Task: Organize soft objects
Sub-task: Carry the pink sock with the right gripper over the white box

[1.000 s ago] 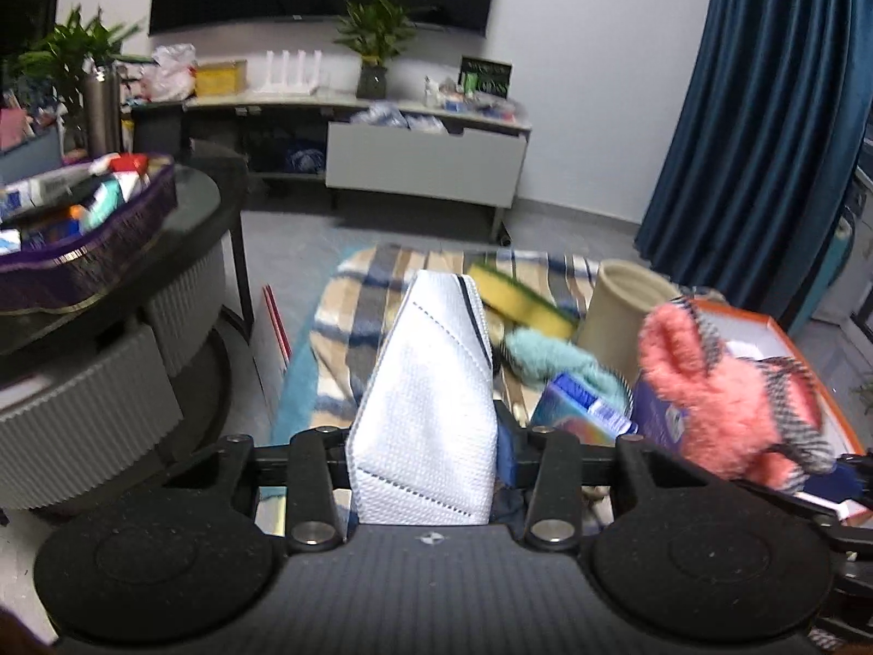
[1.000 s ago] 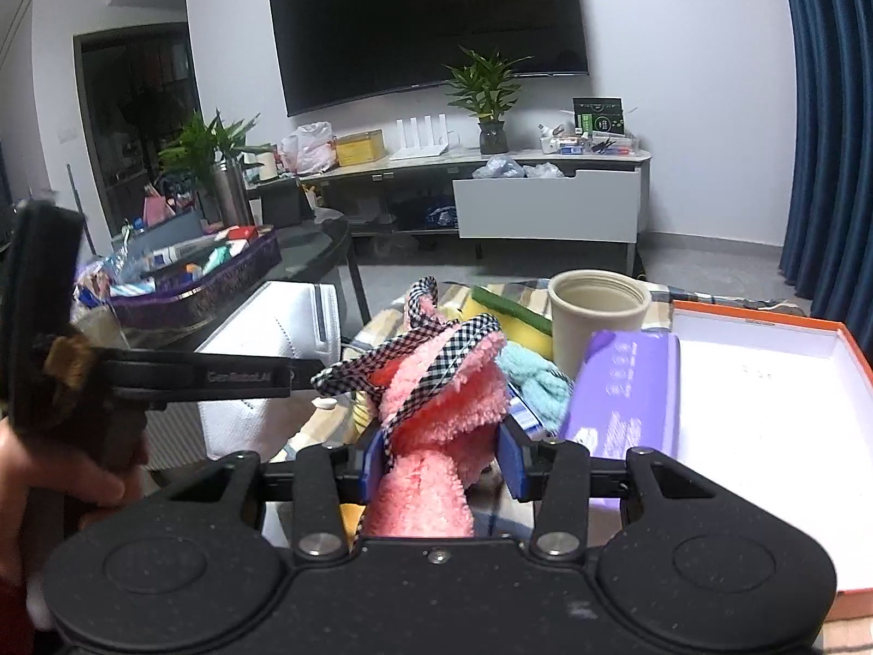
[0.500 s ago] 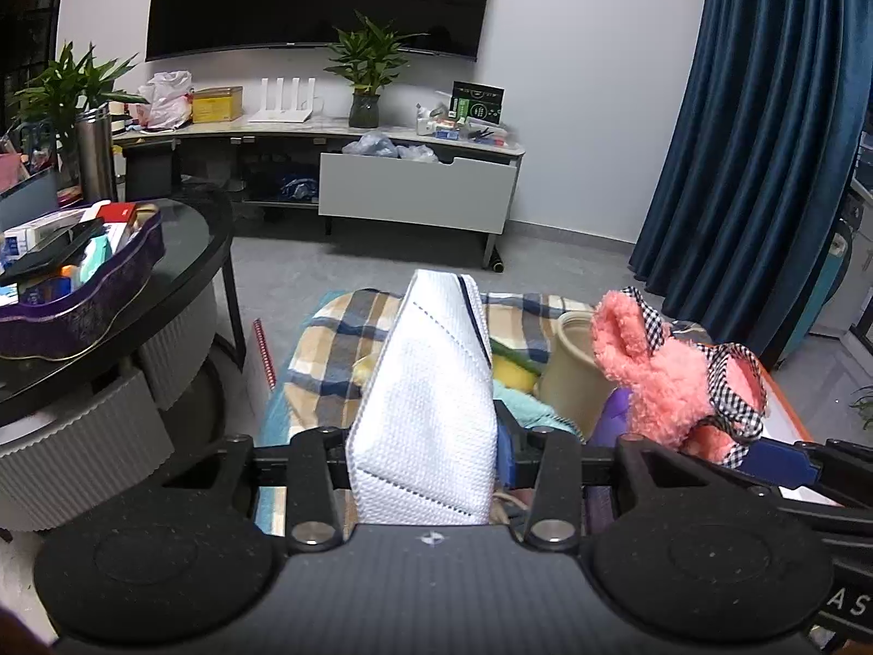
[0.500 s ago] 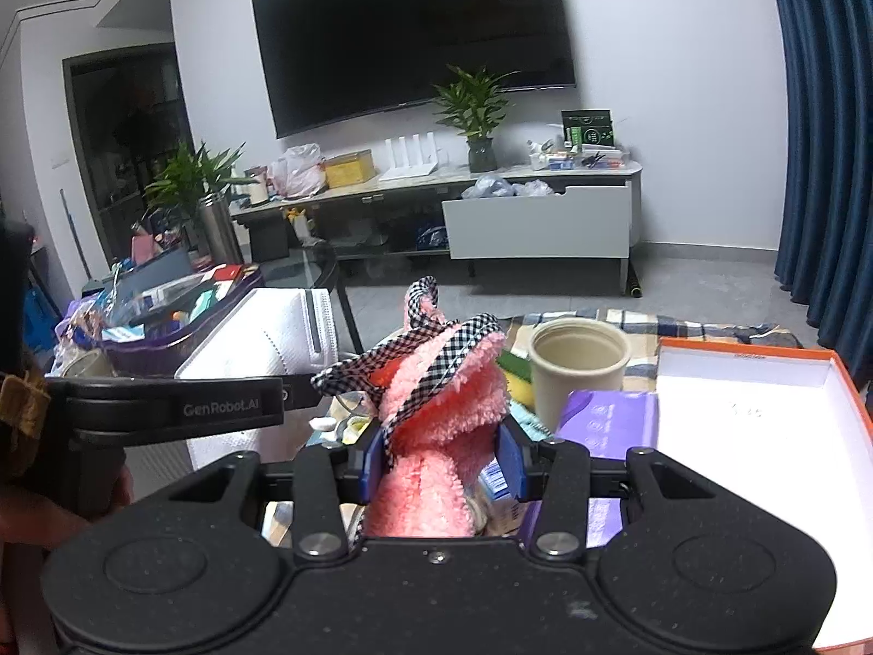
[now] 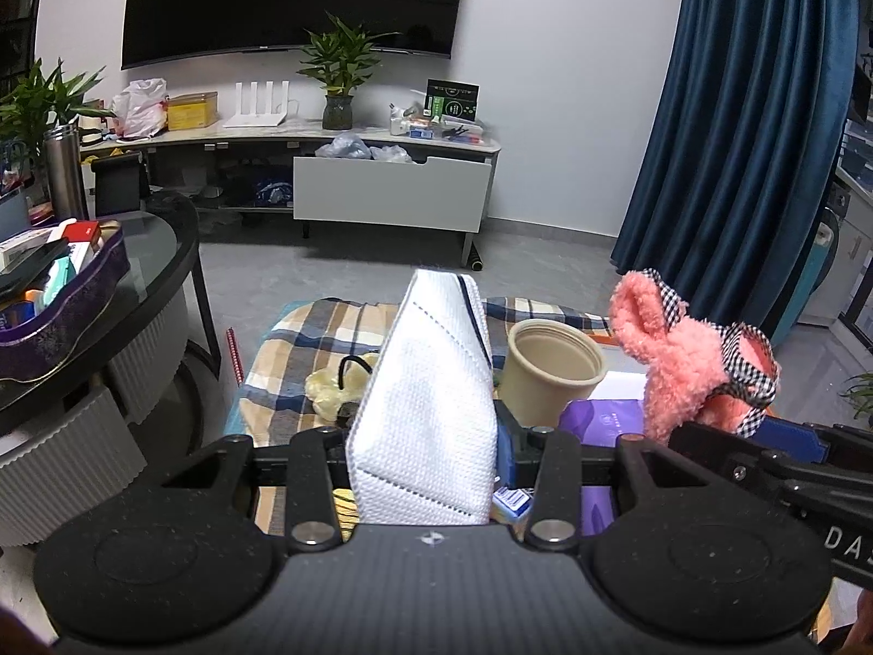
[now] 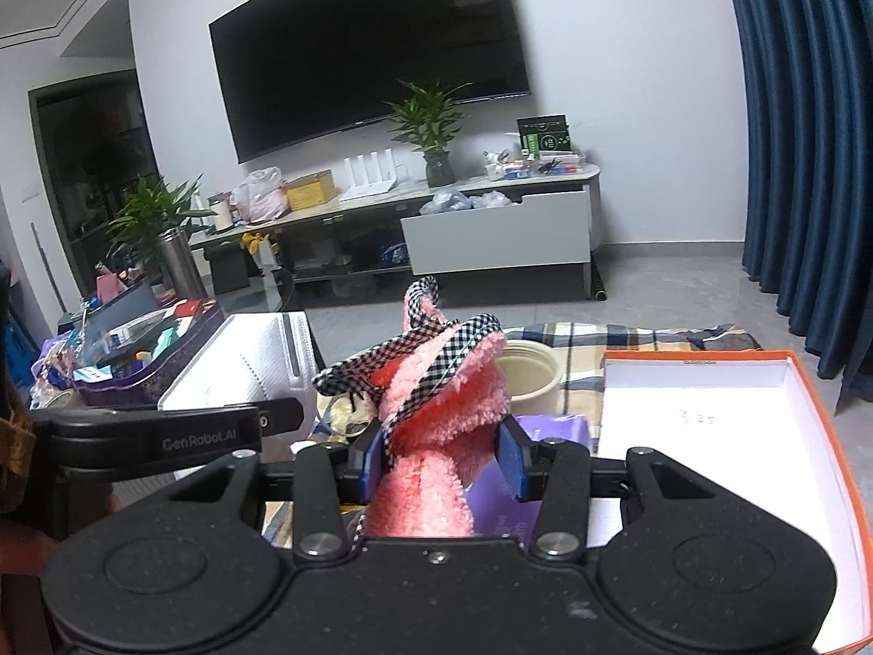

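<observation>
the open orange box (image 6: 709,436) lies at the right of the right wrist frame, nearer the right gripper (image 6: 444,461), which clamps a pink fluffy headband (image 6: 442,436) standing upright. the left gripper (image 5: 425,453) grips a white face mask (image 5: 431,409), long axis upright, frame centre.
</observation>
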Demonstrator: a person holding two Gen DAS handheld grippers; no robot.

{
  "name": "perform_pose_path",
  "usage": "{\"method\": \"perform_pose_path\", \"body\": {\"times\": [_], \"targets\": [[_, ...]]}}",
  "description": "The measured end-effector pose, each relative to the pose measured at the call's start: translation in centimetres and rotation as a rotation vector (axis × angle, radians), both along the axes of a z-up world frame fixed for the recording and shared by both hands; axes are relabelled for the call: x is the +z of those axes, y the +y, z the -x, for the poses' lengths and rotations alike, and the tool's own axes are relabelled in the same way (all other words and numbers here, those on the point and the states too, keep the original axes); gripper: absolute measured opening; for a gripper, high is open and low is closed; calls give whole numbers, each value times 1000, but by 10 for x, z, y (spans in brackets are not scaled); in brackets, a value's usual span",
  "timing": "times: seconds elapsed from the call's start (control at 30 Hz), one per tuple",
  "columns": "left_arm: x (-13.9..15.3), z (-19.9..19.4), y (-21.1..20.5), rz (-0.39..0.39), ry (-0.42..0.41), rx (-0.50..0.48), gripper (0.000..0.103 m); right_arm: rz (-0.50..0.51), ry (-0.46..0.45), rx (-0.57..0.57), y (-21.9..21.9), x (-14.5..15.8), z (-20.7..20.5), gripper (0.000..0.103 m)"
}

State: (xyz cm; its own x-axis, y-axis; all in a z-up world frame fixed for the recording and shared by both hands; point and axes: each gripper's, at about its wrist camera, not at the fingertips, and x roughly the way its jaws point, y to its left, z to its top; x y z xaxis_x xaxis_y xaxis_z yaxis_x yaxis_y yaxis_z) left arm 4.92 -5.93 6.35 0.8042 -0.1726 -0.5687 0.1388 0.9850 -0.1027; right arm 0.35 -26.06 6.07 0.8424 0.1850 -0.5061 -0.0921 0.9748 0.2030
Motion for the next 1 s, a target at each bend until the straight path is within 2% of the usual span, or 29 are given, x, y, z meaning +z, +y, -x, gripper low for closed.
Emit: {"method": "perform_pose_path", "body": {"times": [1.0], "targets": [[3,-8,-54,-20,-9,-96,42,-33,-9,-126,-57,3,3,52]]}}
